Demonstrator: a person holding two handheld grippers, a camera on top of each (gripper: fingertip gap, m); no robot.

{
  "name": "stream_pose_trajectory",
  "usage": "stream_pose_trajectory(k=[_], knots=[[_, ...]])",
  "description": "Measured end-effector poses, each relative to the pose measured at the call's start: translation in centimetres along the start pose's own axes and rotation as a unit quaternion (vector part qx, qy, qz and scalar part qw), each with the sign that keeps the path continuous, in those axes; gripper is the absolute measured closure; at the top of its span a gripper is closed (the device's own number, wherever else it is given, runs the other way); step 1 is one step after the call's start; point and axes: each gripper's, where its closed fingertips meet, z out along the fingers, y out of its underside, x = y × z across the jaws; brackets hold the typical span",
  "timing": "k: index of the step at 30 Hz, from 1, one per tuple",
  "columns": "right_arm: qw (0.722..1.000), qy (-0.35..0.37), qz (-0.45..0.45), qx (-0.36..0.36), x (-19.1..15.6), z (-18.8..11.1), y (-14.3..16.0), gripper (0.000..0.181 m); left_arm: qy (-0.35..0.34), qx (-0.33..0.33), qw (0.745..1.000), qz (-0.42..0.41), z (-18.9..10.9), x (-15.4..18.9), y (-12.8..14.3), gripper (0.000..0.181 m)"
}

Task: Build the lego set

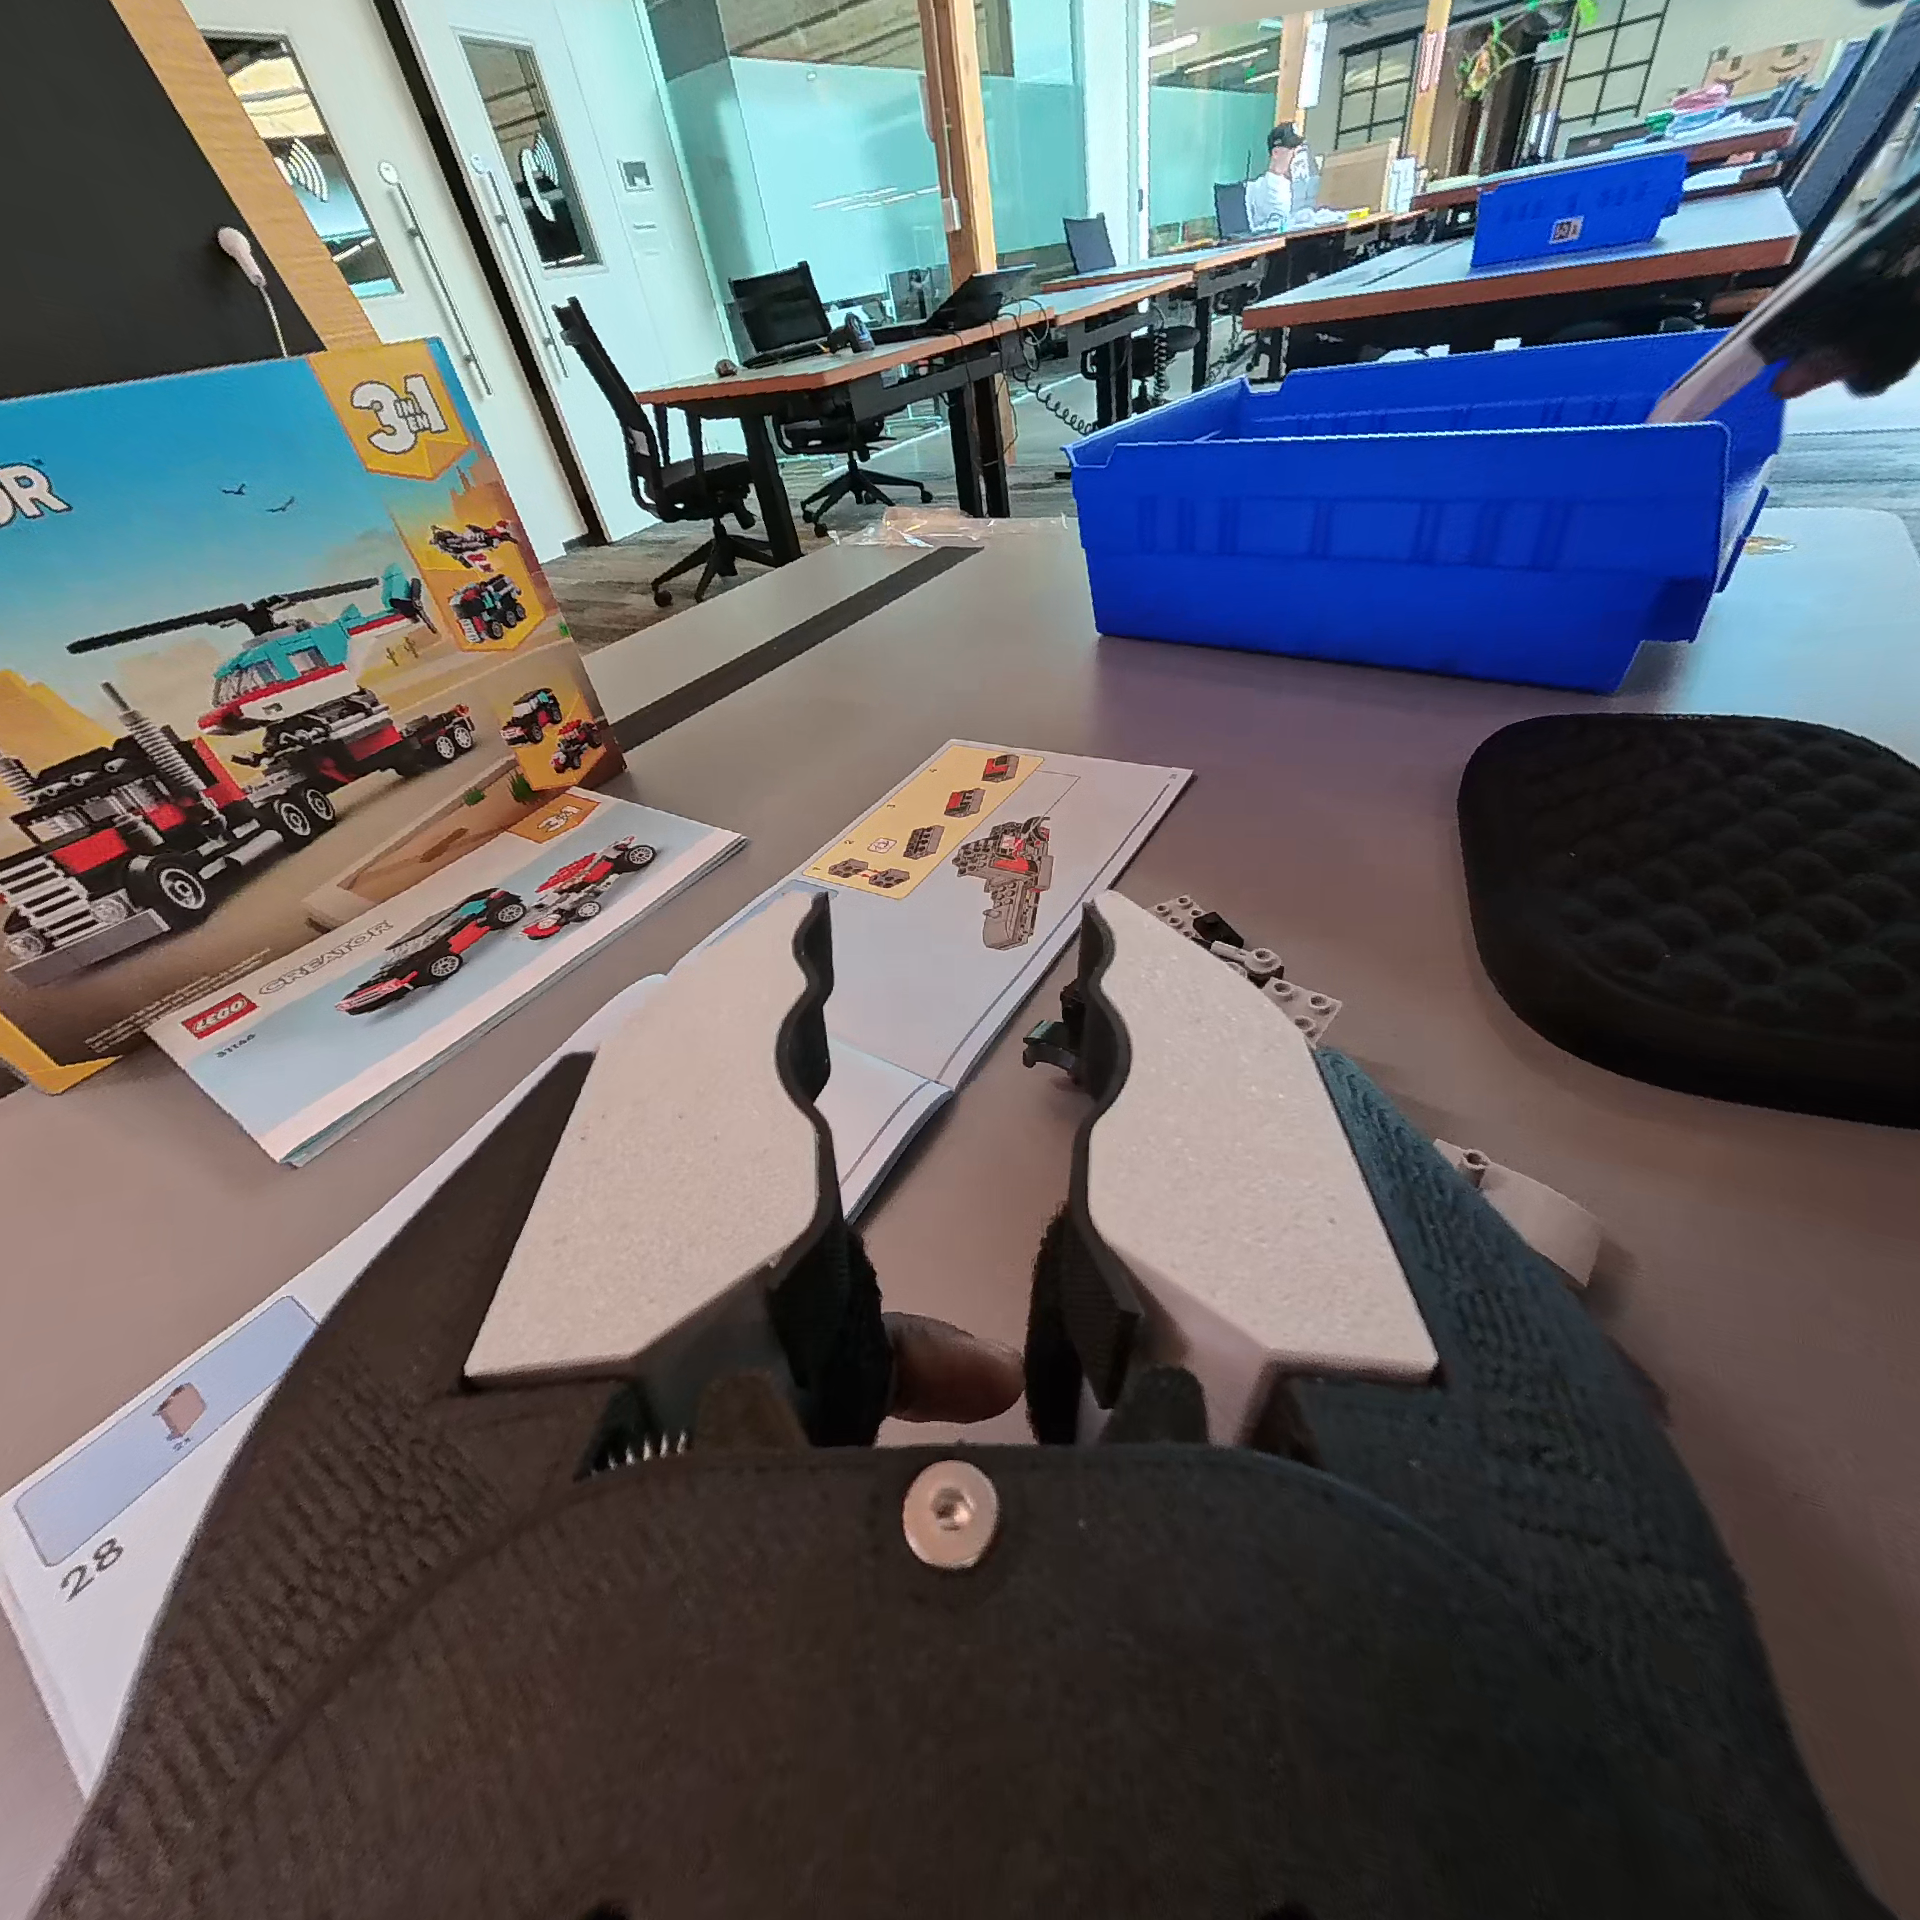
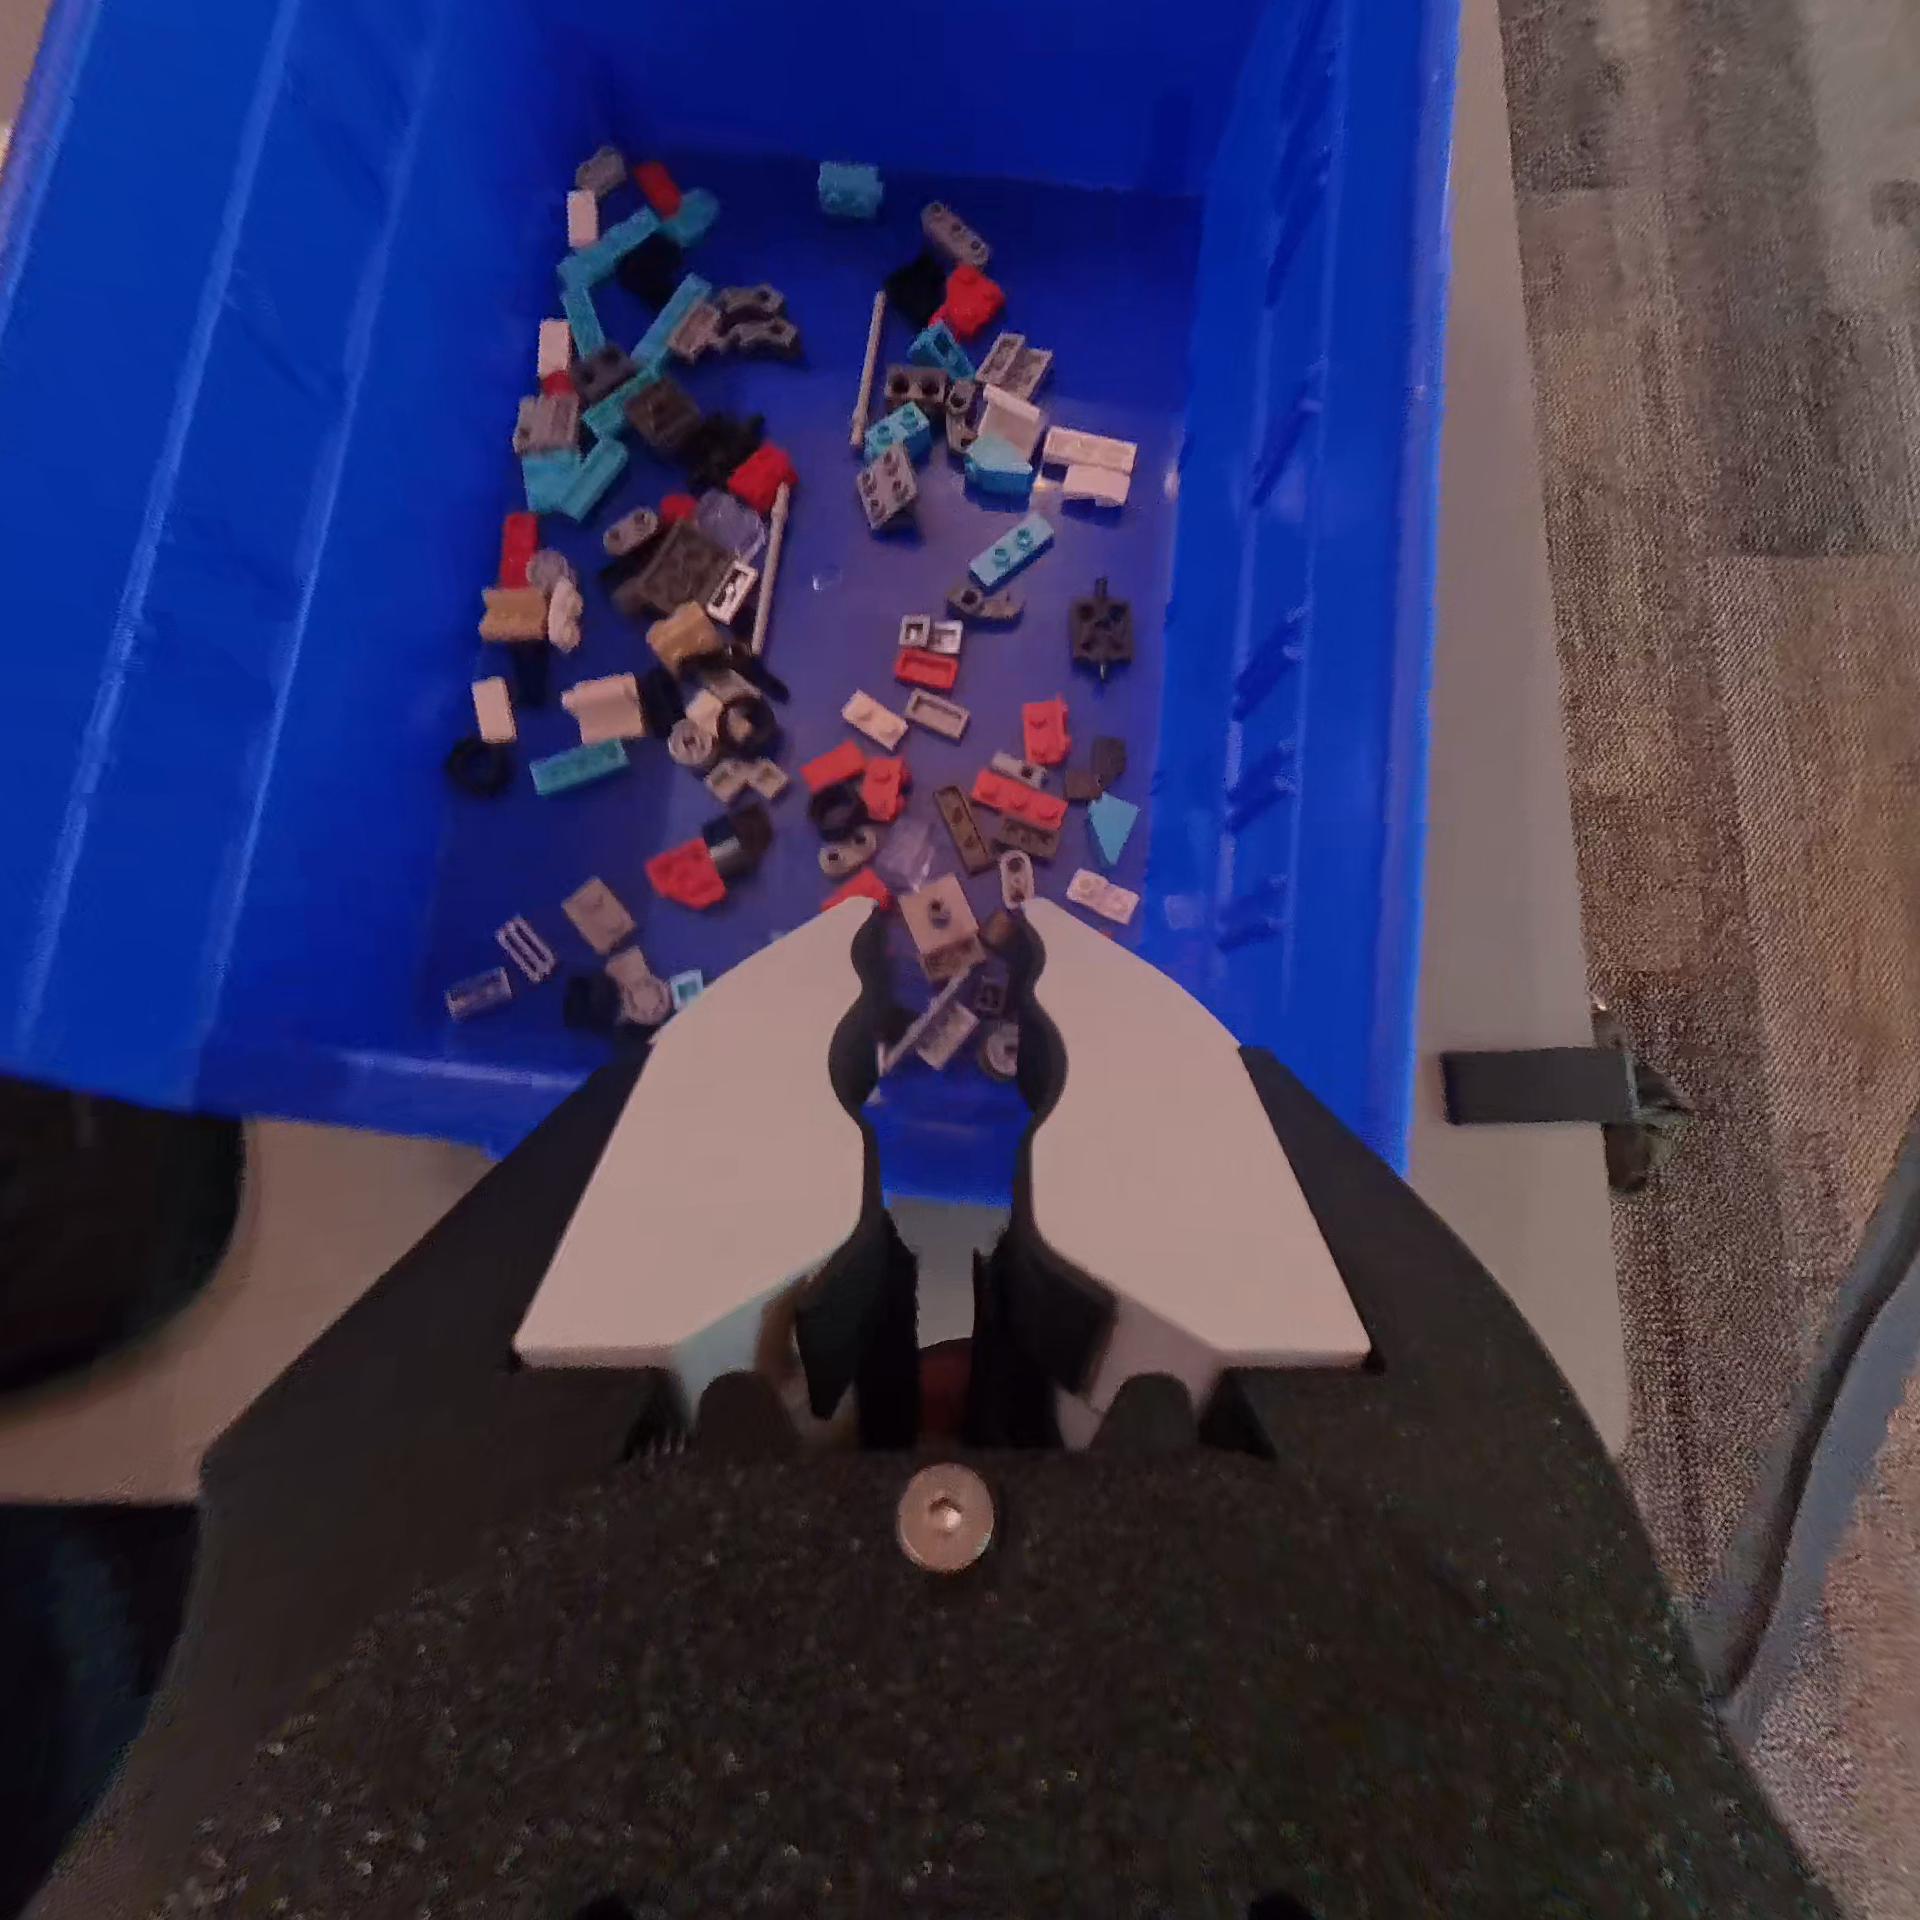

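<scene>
My left gripper (image 1: 956,914) is open and empty, low over the open instruction booklet (image 1: 977,862) on the grey table. A small grey and black partial Lego build (image 1: 1262,971) lies just right of its right finger, partly hidden by it. My right gripper (image 2: 951,914) is open and empty, held above the near end of the blue bin (image 2: 260,520). Many loose Lego pieces (image 2: 790,582) in red, teal, black, grey and white lie on the bin floor. A tan plate (image 2: 940,927) shows between the fingertips. The right gripper also shows in the left wrist view (image 1: 1829,260), over the bin (image 1: 1403,540).
The Lego box (image 1: 260,675) stands at the left with a closed booklet (image 1: 447,966) in front of it. A black padded mat (image 1: 1704,894) lies at the right. Beyond the table are office desks and chairs. The table edge and carpet (image 2: 1714,623) lie right of the bin. My hands' fingertips stand some 50 cm from each other.
</scene>
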Motion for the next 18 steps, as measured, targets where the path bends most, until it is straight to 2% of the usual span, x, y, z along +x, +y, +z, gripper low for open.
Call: stream_pose_trajectory(k=[4, 8, 12, 18], knots=[[0.997, 0.041, 0.007, -0.067, 0.3, 2.4, 0.9, 0.158, 0.002, 0.010, 1.000, 0.004, -0.2, 0.1, -0.2, 0.136], [0.991, 0.040, 0.035, -0.121, 1.3, 3.8, 0.7, 0.154, 0.000, 0.036, 0.999, 0.000, -0.7, 0.0, -0.8, 0.136], [0.989, 0.038, 0.039, -0.141, 1.2, 4.6, -0.2, 0.157, -0.005, 0.069, 0.997, -0.017, -1.4, -0.4, -1.5, 0.136], [0.979, 0.055, 0.052, -0.191, 1.5, 5.5, 0.7, 0.157, -0.007, 0.112, 0.993, -0.042, -2.4, -1.1, -2.3, 0.136]])
